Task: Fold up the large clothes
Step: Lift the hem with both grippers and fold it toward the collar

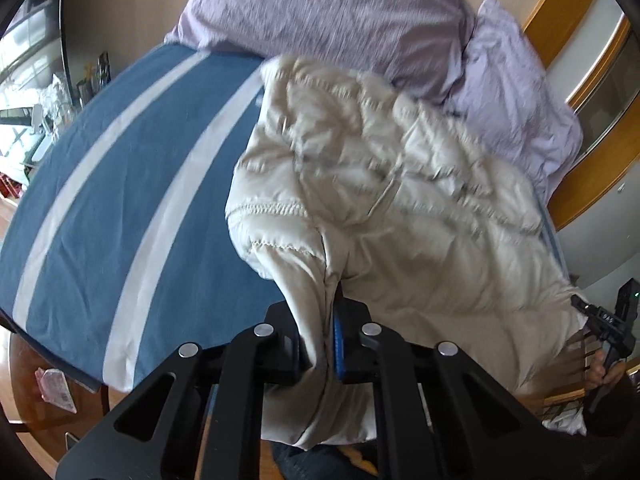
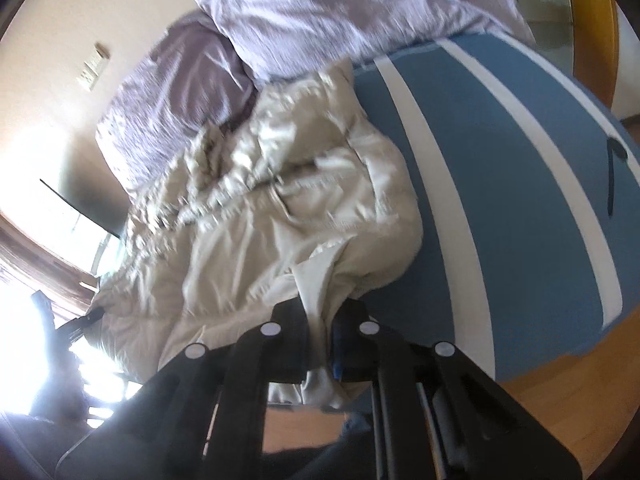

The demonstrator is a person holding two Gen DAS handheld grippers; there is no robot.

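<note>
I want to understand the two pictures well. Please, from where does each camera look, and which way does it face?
Left wrist: sits on the left gripper, looks down across the cream jacket on the striped bed cover; the person's hand shows at right.
Right wrist: sits on the right gripper, looks down at the same bed; no body part is clear.
Shared: jacket, cover, lilac pillows.

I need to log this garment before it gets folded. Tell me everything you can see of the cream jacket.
The jacket is a cream, quilted, puffy garment with a smooth, slightly shiny shell and stitched seams. It lies crumpled, not yet folded, on the blue striped bed cover, its far end against the lilac pillows. The left gripper and right gripper are each shut on a pinch of its near edge, which hangs over the bed's edge.
</note>
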